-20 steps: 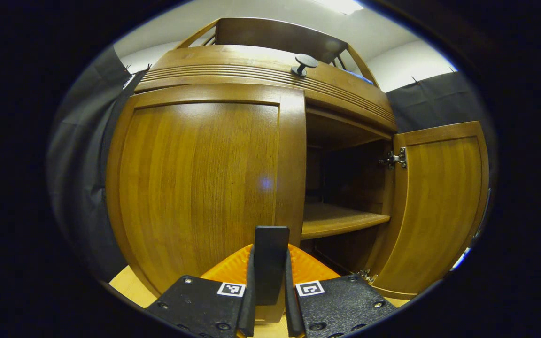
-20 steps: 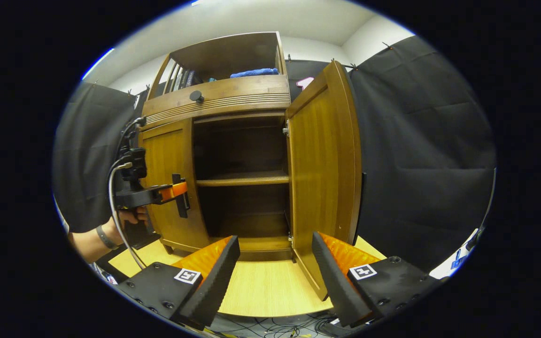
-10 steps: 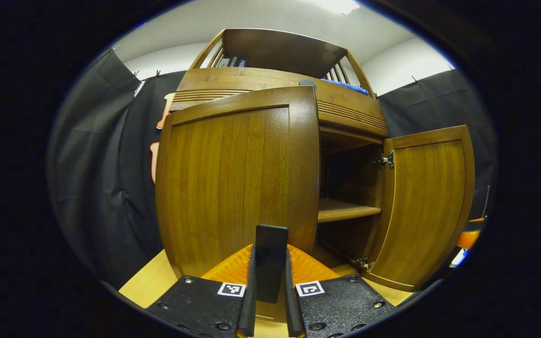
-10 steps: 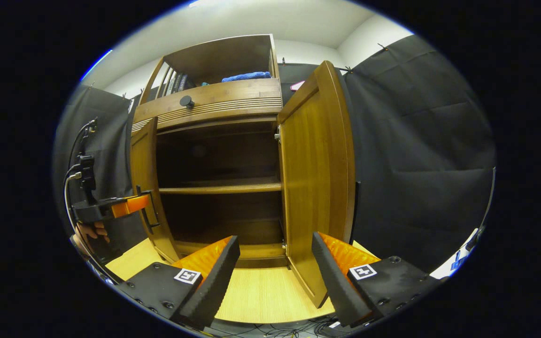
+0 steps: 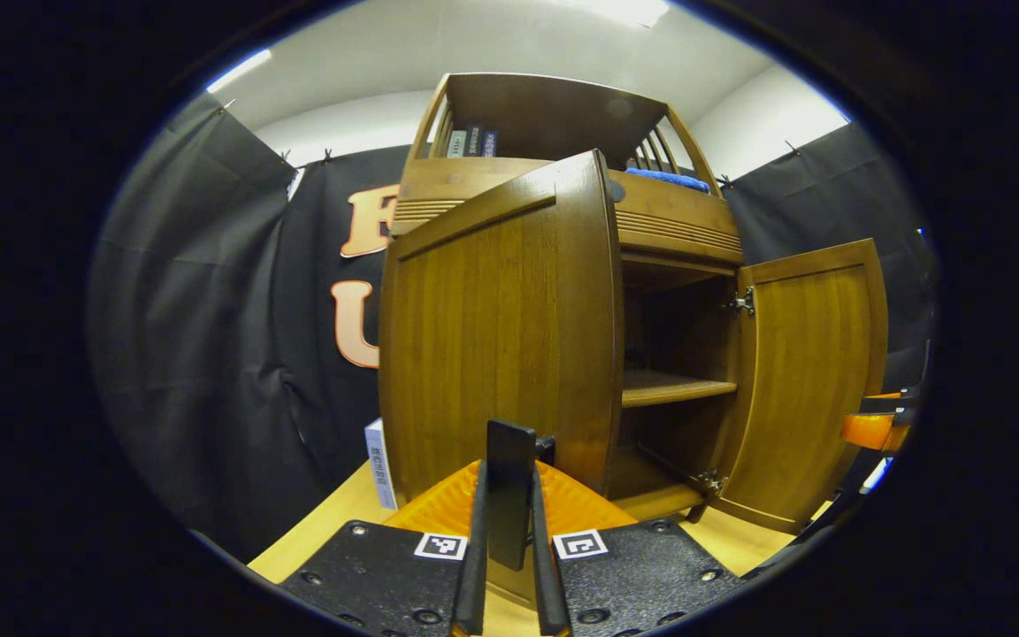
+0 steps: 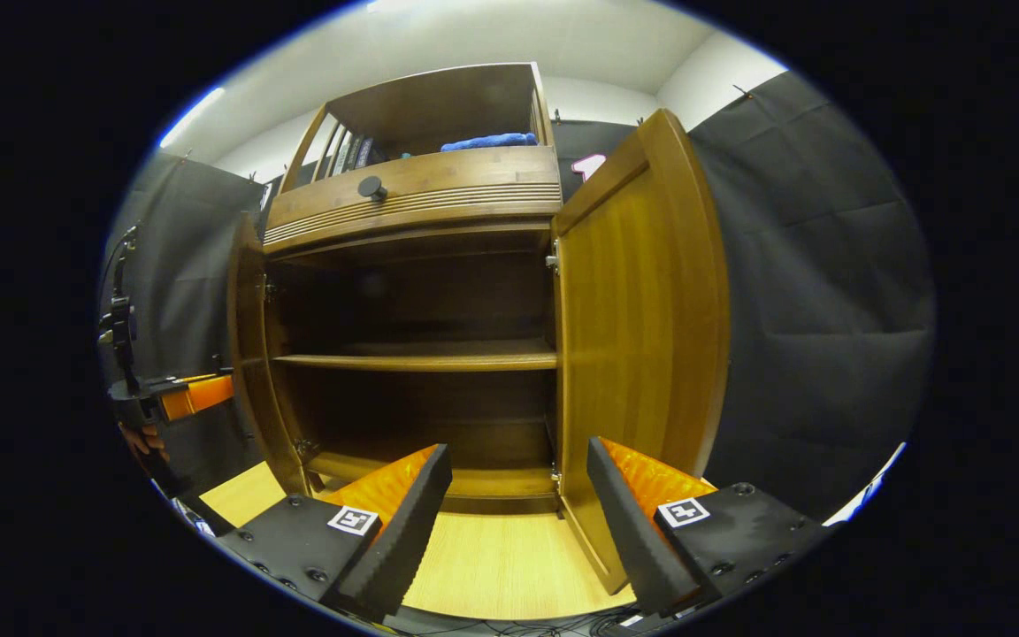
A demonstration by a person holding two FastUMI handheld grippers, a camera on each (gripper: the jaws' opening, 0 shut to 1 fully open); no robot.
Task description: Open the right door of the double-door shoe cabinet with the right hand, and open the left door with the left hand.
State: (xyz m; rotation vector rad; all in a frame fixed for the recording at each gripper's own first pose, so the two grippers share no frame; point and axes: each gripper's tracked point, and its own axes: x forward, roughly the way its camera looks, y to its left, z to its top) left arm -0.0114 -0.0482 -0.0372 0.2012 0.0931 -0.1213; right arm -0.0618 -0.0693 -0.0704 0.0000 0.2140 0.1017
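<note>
Left hand-held gripper (image 5: pixel 509 566) clamped on left door (image 5: pixel 492 336) handle (image 5: pixel 509 491) (door swung wide), right hand-held gripper (image 6: pixel 518 513) spread apart, holding nothing, just before open right door (image 6: pixel 642 336), shoe cabinet (image 6: pixel 421 203) on desk (image 6: pixel 492 566).

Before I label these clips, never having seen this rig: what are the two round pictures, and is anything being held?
Each picture comes from a camera riding on a hand-held gripper that a person carries; no robot arm is involved.

In the left gripper view, the left hand-held gripper is closed on the dark handle of the cabinet's left door, which stands swung open.

In the right gripper view, the right hand-held gripper is open and holds nothing. The right door is also open, showing a bare shelf. The cabinet stands on a light wooden board. On top lie a blue cloth and some books.
</note>
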